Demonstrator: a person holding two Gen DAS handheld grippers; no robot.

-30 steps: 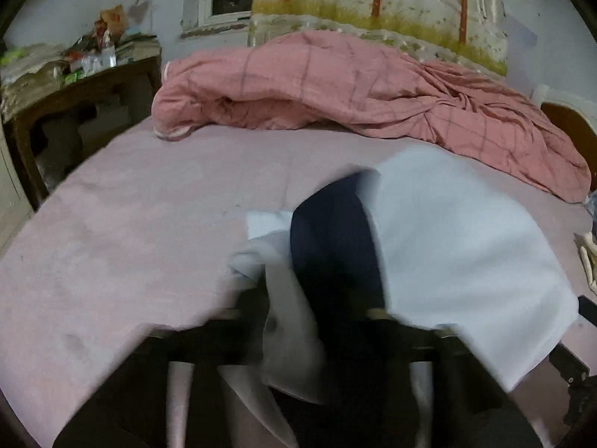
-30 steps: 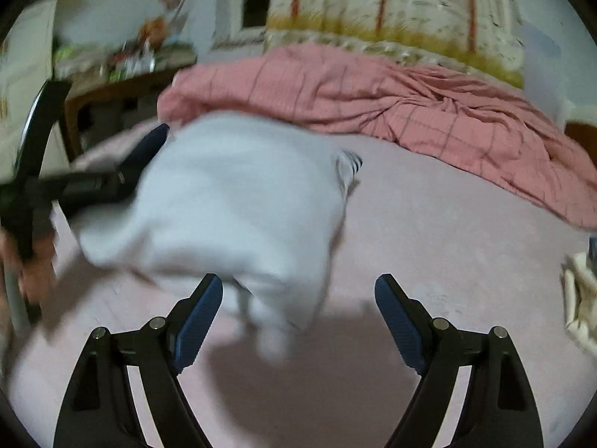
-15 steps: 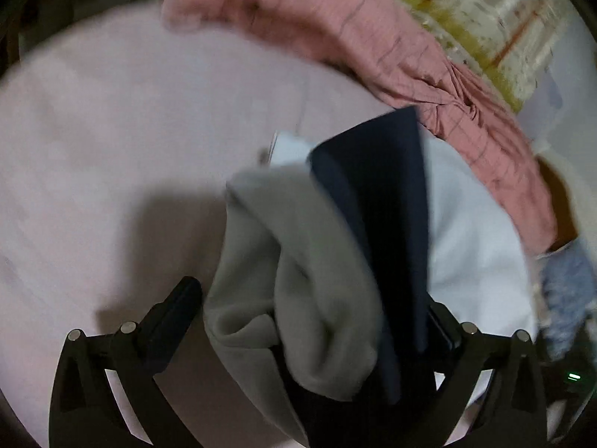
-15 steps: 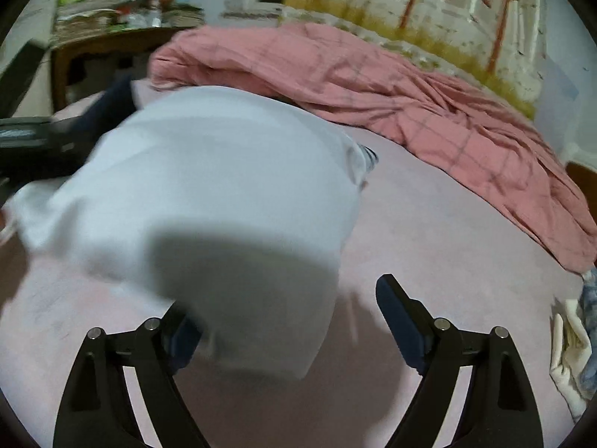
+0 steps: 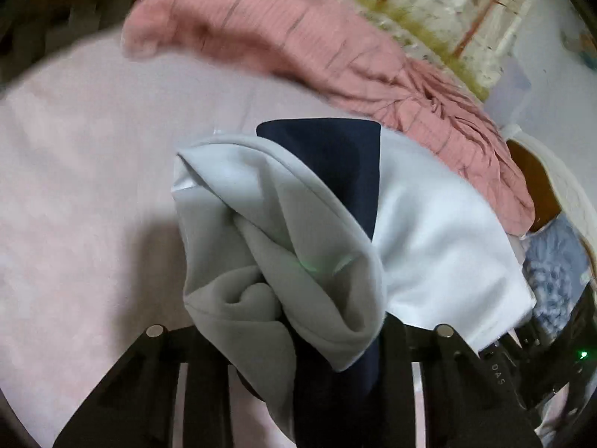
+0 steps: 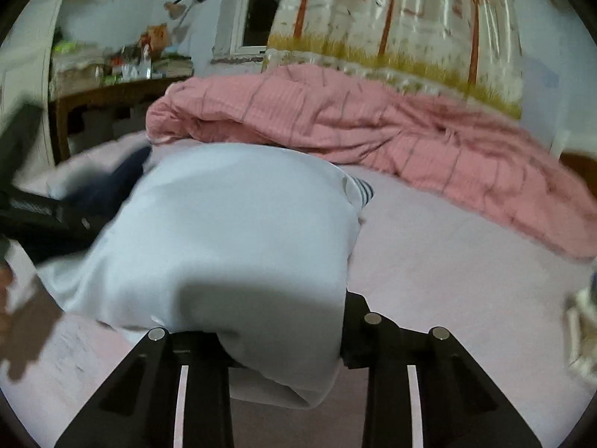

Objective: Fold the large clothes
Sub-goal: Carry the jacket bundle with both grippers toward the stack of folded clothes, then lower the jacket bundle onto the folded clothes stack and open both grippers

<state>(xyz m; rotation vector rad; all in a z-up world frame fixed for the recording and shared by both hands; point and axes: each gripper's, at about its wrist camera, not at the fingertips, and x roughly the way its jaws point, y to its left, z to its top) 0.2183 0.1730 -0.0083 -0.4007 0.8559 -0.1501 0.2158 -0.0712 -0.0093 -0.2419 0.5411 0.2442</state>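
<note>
both tools [image 5: 298,354] [image 6: 283,339] newly closed on white garment [image 6: 231,246]

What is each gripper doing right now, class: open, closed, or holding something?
Left gripper: jaws have just closed on a bunched fold of the white and navy garment.
Right gripper: jaws have just closed on the same garment's white edge.

- Garment [image 5: 429,231]: pale grey-white, navy panel at twelve o'clock.
- Quilt [image 6: 335,119]: salmon pink, thin dark checks.
- Bedsheet [image 6: 447,280]: pale pink.
- Curtain [image 6: 391,18]: white, orange trees, yellow grass.
</note>
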